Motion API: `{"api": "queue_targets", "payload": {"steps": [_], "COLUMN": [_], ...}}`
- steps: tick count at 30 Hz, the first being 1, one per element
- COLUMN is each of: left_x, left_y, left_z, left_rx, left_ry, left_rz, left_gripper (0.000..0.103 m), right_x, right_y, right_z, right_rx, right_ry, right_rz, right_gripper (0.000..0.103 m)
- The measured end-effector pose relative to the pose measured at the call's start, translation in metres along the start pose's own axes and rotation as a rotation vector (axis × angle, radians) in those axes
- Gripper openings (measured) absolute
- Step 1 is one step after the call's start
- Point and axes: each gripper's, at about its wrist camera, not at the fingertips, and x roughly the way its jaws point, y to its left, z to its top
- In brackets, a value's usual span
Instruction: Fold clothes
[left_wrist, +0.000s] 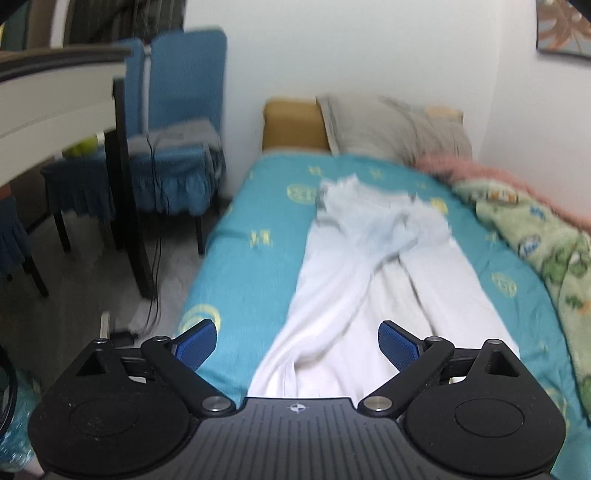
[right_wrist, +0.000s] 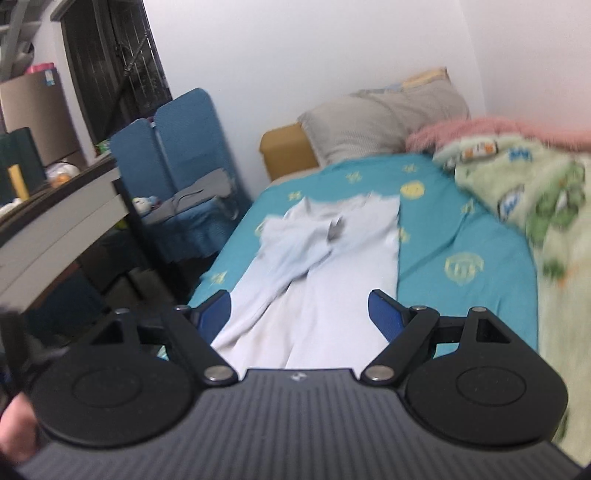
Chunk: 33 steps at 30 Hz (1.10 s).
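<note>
A pair of white trousers (left_wrist: 369, 280) lies lengthwise on the teal bed sheet (left_wrist: 251, 236), waist toward the pillow, legs toward me, the upper part rumpled. My left gripper (left_wrist: 297, 343) is open and empty, held above the leg ends. In the right wrist view the same trousers (right_wrist: 325, 266) lie on the sheet (right_wrist: 461, 236), with one part folded over to the left. My right gripper (right_wrist: 299, 314) is open and empty above the near leg ends.
A grey pillow (left_wrist: 391, 125) and tan headboard (left_wrist: 291, 125) stand at the far end. A green patterned blanket (right_wrist: 546, 229) with a pink one (right_wrist: 480, 129) is heaped along the right. Blue chairs (left_wrist: 177, 147) and a desk (left_wrist: 55, 99) stand left of the bed.
</note>
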Motion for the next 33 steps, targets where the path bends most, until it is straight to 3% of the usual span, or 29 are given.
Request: {"api": "queue_targets", "payload": {"steps": [2, 5, 13, 17, 20, 21, 22, 25, 29, 33], "left_x": [-0.001, -0.002, 0.011, 0.022, 0.027, 0.027, 0.026, 0.018, -0.004, -0.038], "left_y": [0.003, 0.007, -0.009, -0.026, -0.034, -0.035, -0.034, -0.031, -0.029, -0.037], "left_z": [-0.001, -0.008, -0.04, -0.055, -0.064, -0.066, -0.067, -0.064, -0.051, -0.041], "left_rx": [0.011, 0.027, 0.078, 0.107, 0.159, 0.17, 0.172, 0.165, 0.165, 0.232], "left_ry": [0.055, 0.133, 0.308, 0.375, 0.405, 0.413, 0.414, 0.392, 0.309, 0.213], "left_rz": [0.001, 0.013, -0.033, -0.072, -0.037, -0.032, -0.031, -0.031, -0.027, -0.052], "left_gripper": [0.092, 0.08, 0.054, 0.052, 0.038, 0.028, 0.016, 0.002, 0.001, 0.001], "right_x": [0.001, 0.004, 0.029, 0.03, 0.029, 0.029, 0.029, 0.031, 0.032, 0.032], "right_y": [0.0, 0.0, -0.027, -0.041, -0.045, -0.046, -0.047, -0.049, -0.051, -0.053], "right_z": [-0.011, -0.019, -0.022, -0.024, -0.025, -0.024, -0.024, -0.024, -0.027, -0.029], "right_rx": [-0.001, -0.015, 0.148, 0.23, 0.259, 0.264, 0.27, 0.278, 0.293, 0.313], "right_ry": [0.023, 0.036, 0.094, 0.109, 0.107, 0.107, 0.106, 0.116, 0.133, 0.149], "right_rz": [0.004, 0.003, 0.024, 0.046, 0.058, 0.063, 0.069, 0.074, 0.083, 0.082], "right_gripper": [0.083, 0.083, 0.083, 0.083, 0.083, 0.083, 0.083, 0.083, 0.083, 0.083]}}
